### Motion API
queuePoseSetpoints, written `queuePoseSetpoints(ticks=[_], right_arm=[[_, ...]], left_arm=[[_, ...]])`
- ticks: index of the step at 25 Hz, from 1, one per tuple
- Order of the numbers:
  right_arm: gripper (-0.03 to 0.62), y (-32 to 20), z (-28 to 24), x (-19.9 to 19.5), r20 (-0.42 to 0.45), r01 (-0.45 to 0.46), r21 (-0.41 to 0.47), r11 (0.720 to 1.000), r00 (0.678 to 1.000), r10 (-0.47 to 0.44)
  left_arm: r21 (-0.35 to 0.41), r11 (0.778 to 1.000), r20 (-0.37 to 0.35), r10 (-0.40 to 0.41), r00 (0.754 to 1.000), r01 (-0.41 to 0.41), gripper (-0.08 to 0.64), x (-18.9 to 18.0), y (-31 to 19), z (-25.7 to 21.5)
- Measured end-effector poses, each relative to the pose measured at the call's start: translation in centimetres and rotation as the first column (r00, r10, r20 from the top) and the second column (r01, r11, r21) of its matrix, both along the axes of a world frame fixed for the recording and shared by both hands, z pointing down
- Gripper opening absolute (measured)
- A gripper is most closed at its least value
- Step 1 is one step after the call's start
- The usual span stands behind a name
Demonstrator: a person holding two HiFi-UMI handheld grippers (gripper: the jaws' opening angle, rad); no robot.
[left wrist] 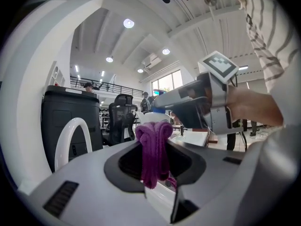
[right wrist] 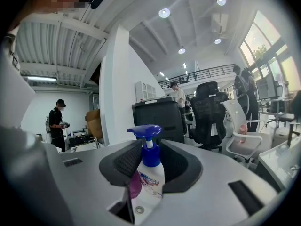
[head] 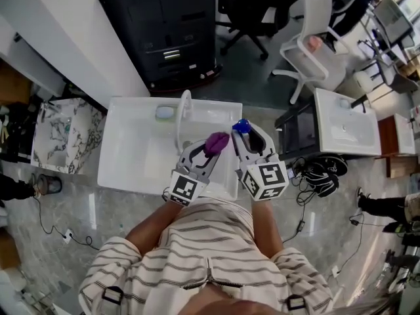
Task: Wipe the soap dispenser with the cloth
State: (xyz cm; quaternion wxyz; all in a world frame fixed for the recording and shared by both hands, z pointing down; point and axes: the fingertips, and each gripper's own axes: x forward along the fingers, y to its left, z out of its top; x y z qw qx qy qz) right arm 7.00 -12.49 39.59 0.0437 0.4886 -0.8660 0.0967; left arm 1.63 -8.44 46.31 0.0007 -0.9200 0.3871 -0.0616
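A white soap dispenser (right wrist: 149, 178) with a blue pump head (head: 241, 126) stands upright between the jaws of my right gripper (right wrist: 148, 173), which is shut on its body. My left gripper (left wrist: 155, 161) is shut on a bunched purple cloth (left wrist: 154, 152). In the head view the purple cloth (head: 216, 142) sits just left of the dispenser, above the white sink (head: 131, 136); whether the two touch I cannot tell. My right gripper (head: 244, 143) and left gripper (head: 209, 151) are side by side in front of the person's striped shirt.
A curved white faucet (head: 182, 117) rises from the sink's back rim, with a soap bar (head: 164, 112) beside it. A black cabinet (head: 167, 31) stands behind the sink. Office chairs (head: 308, 41) and a second white basin (head: 344, 123) are to the right. Cables lie on the floor.
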Motion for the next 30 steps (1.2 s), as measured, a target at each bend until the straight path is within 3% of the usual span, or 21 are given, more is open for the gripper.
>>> queuePoseSetpoints(ticks=[6, 12, 20, 30], right_arm=[[0.132, 0.5, -0.2, 0.2, 0.015, 0.039, 0.005, 0.999, 0.999, -0.039], [0.132, 1.5, -0.5, -0.3, 0.011, 0.134, 0.027, 0.991, 0.991, -0.134], [0.132, 3.5, -1.0, -0.8, -0.019, 0.296, 0.108, 0.949, 0.955, -0.296], [0.132, 5.4, -0.7, -1.0, -0.025, 0.422, 0.102, 0.901, 0.906, -0.422]], left_arm=[[0.0, 1.0, -0.035, -0.021, 0.999, 0.021, 0.117, -1.2, -0.6, -0.8], [0.004, 1.0, -0.055, 0.031, 0.998, -0.031, 0.117, -1.4, -0.8, -1.4], [0.038, 0.994, -0.051, 0.105, 0.993, -0.103, 0.117, -1.1, -0.2, -1.8], [0.057, 0.964, -0.015, 0.263, 0.965, -0.261, 0.115, 0.0, 0.8, -1.9]])
